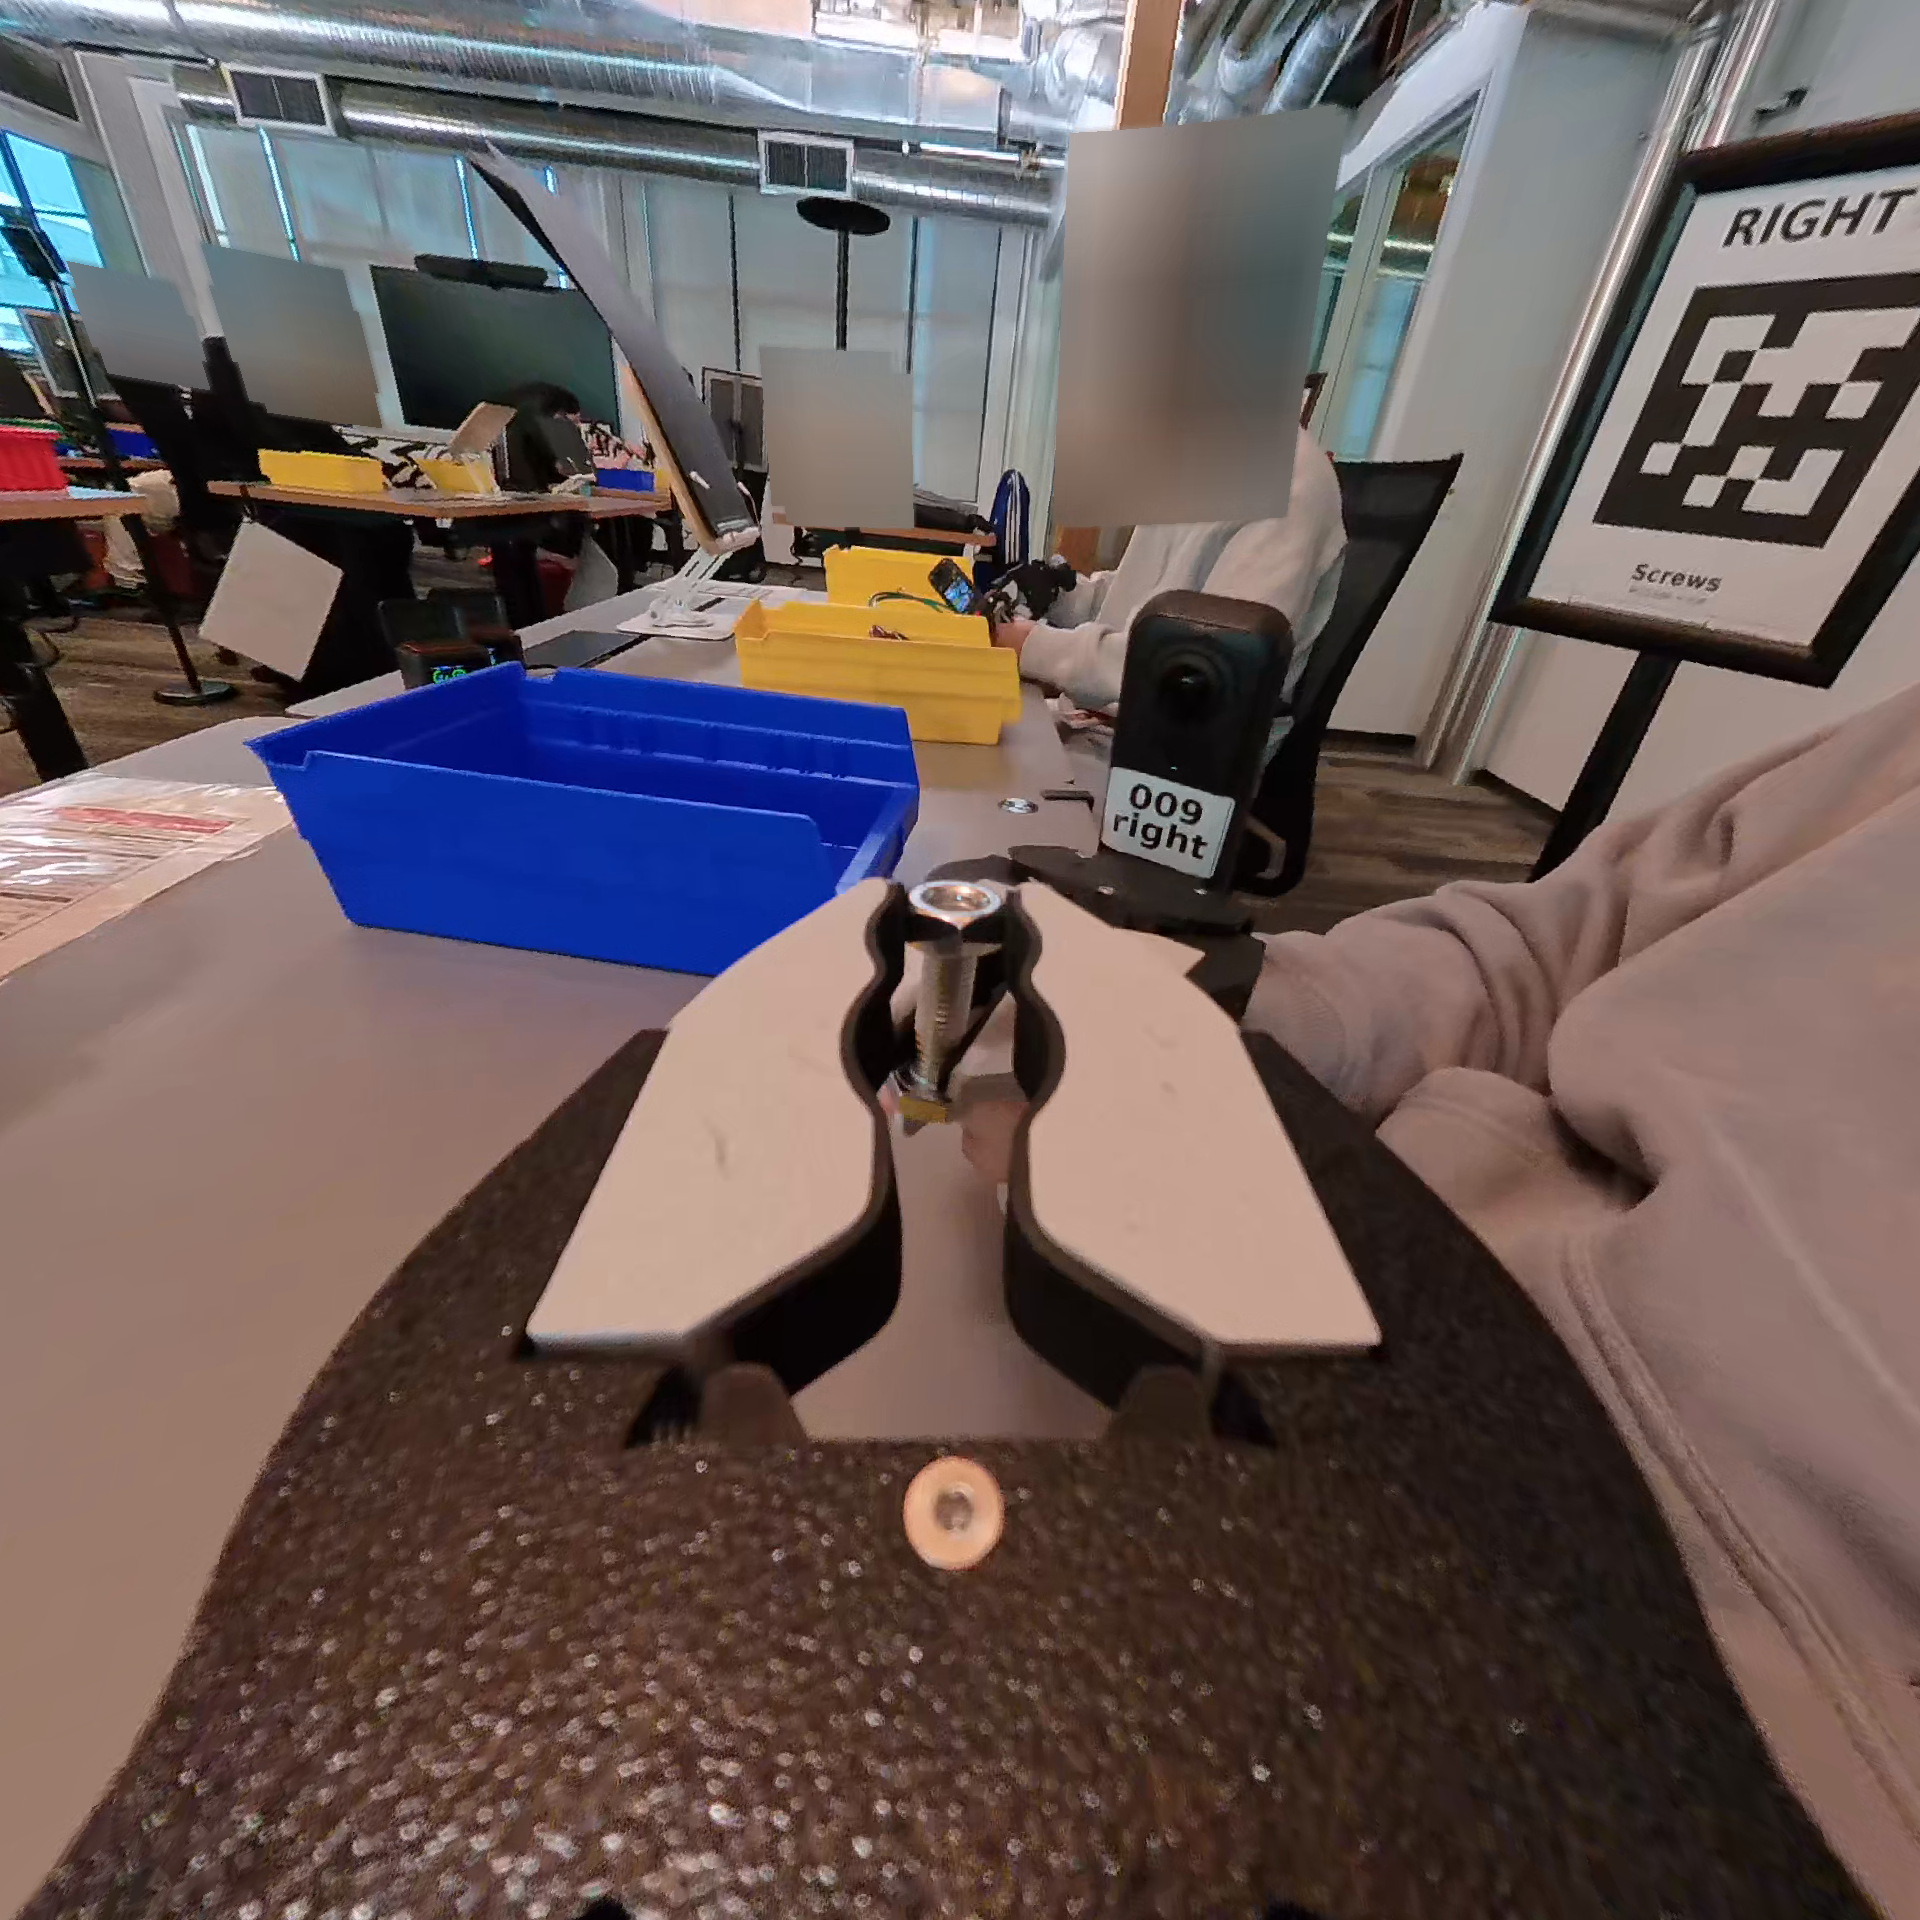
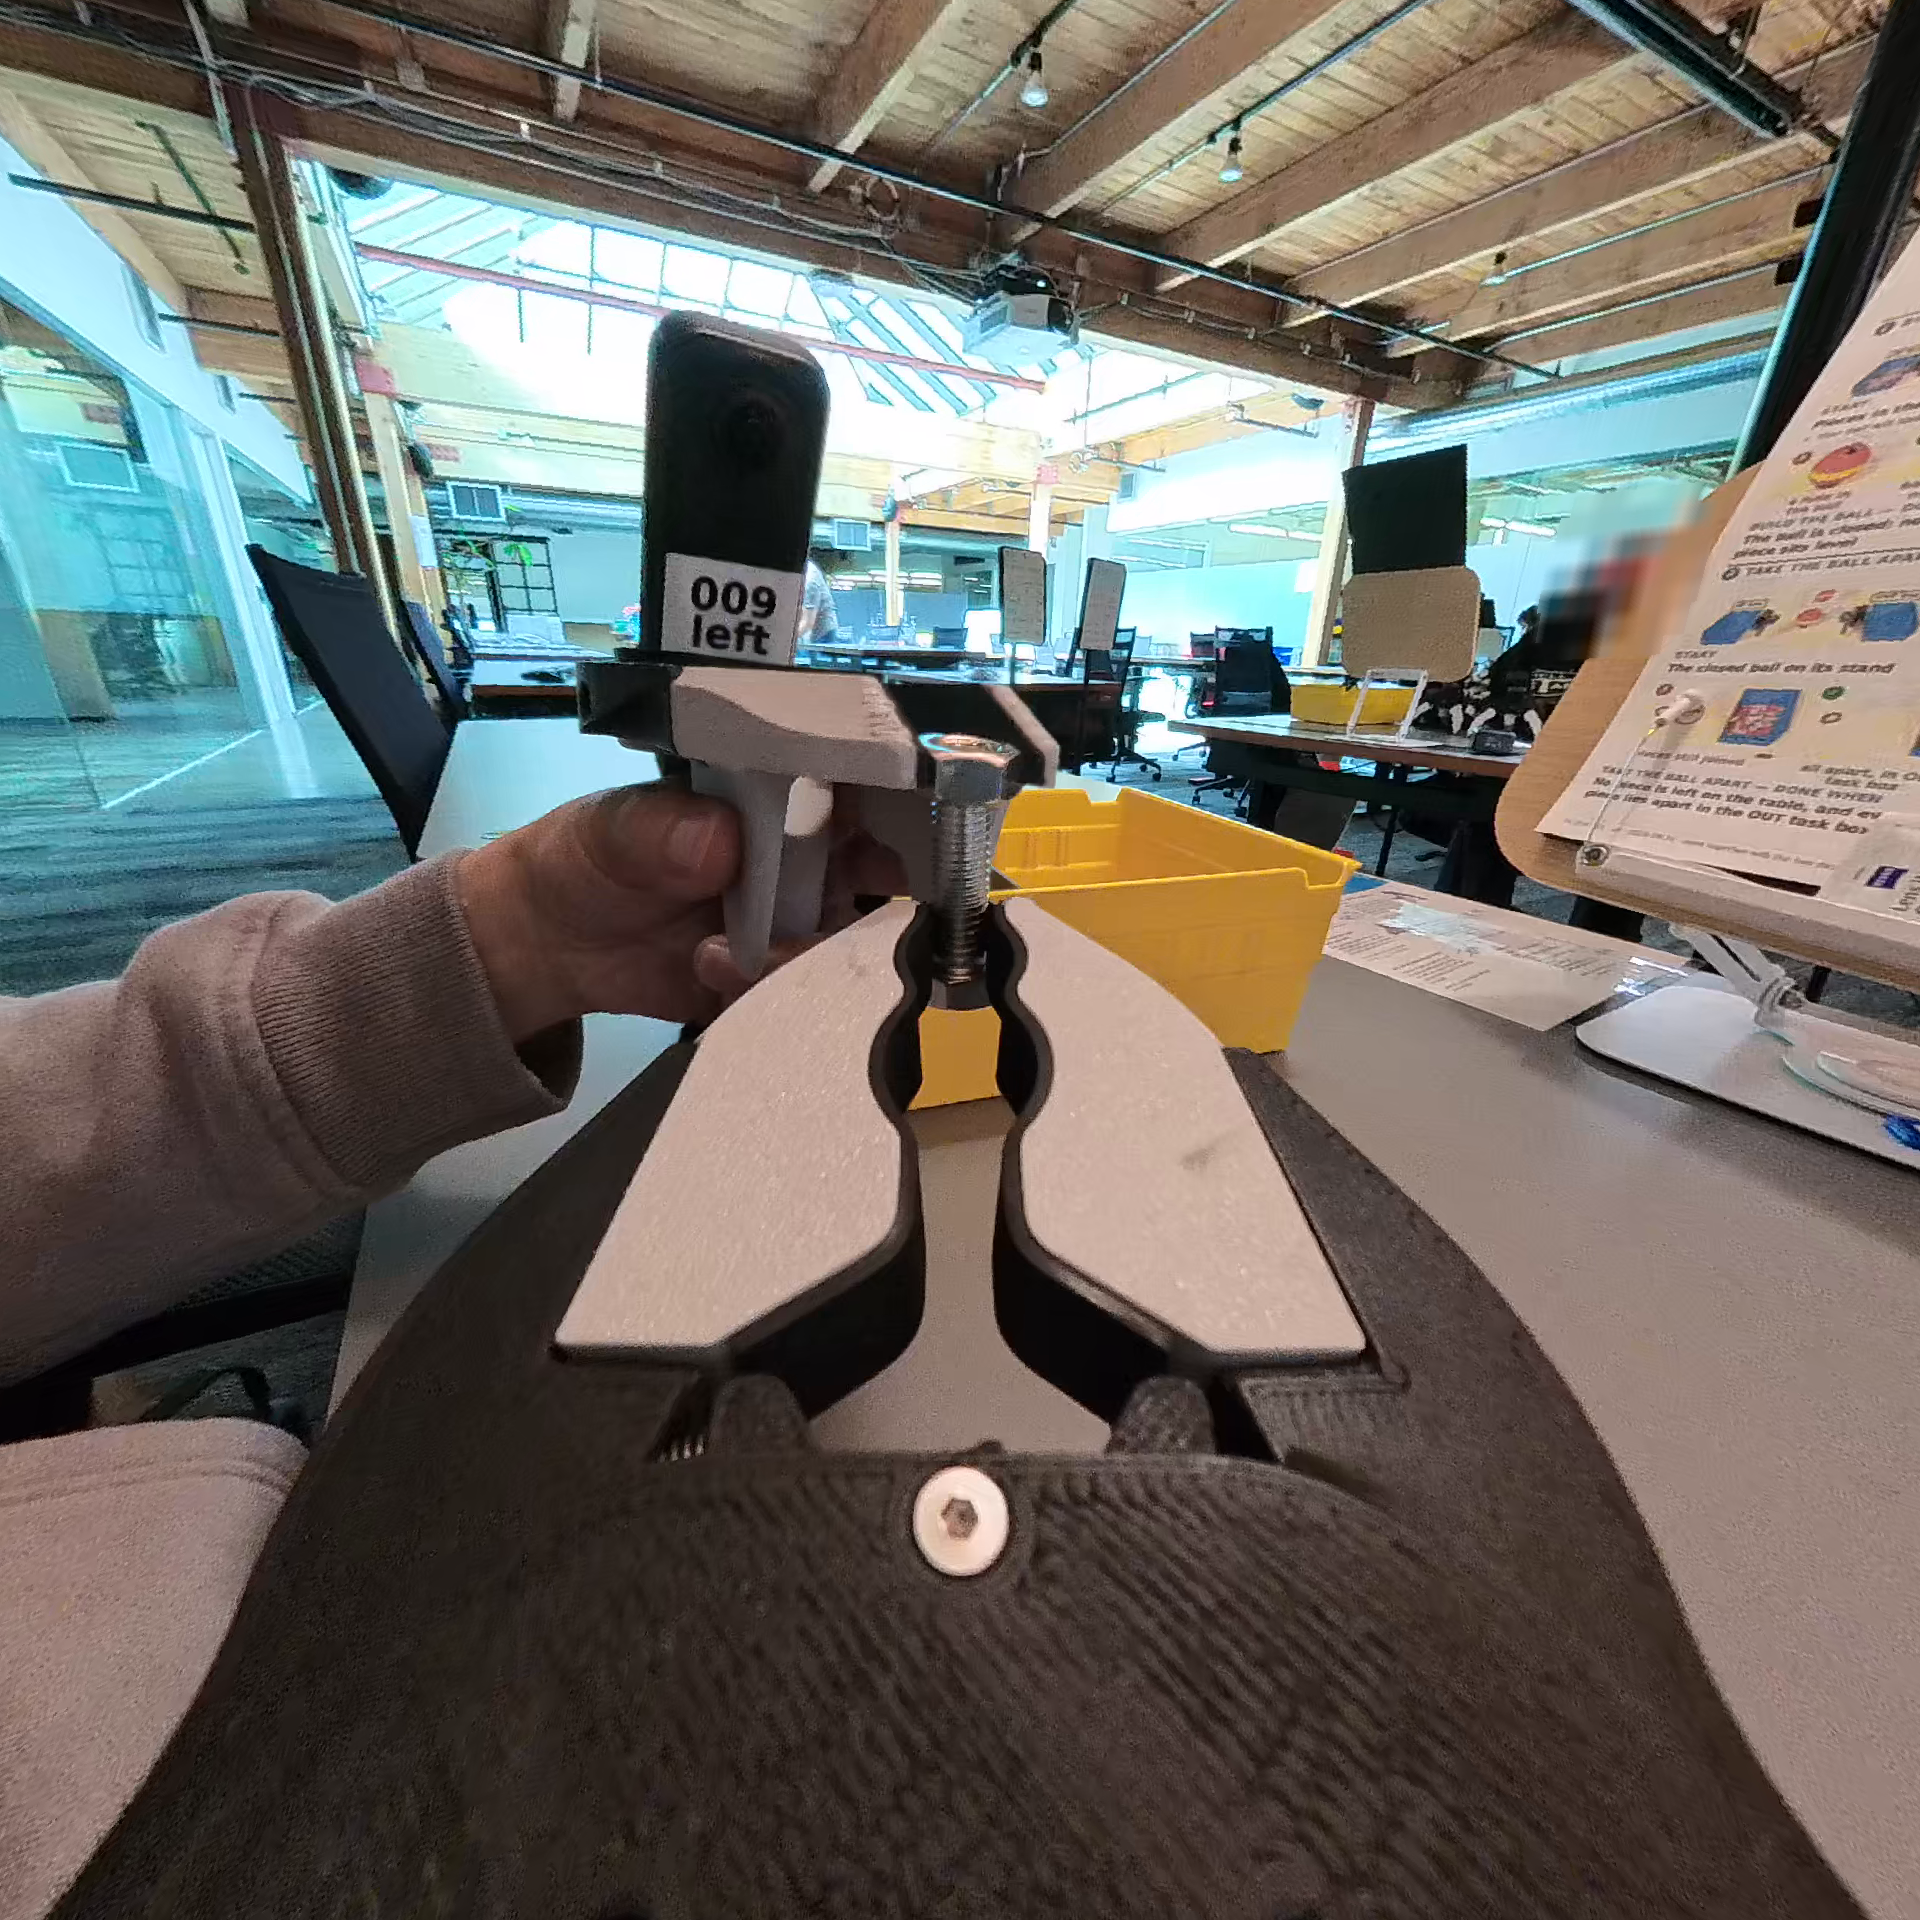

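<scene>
Bolt (image 2: 961,862) spans both jaws: left grips its head, right its thread; blue bin (image 1: 582,810) shows only leftward.

Open-plan office-workshop: rows of wooden desks (image 1: 436,494), black swivel chairs (image 2: 1242,681), exposed timber ceiling beams (image 2: 1195,94), silver ducting (image 1: 582,125), yellow plastic parts bins (image 1: 878,670).

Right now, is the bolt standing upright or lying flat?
Upright. The bolt stands off the table, head up in the left tool, threaded end down in the right tool.

One bolt (image 2: 961,862), one blue bin (image 1: 582,821), two yellow bins (image 1: 883,675)
</scene>
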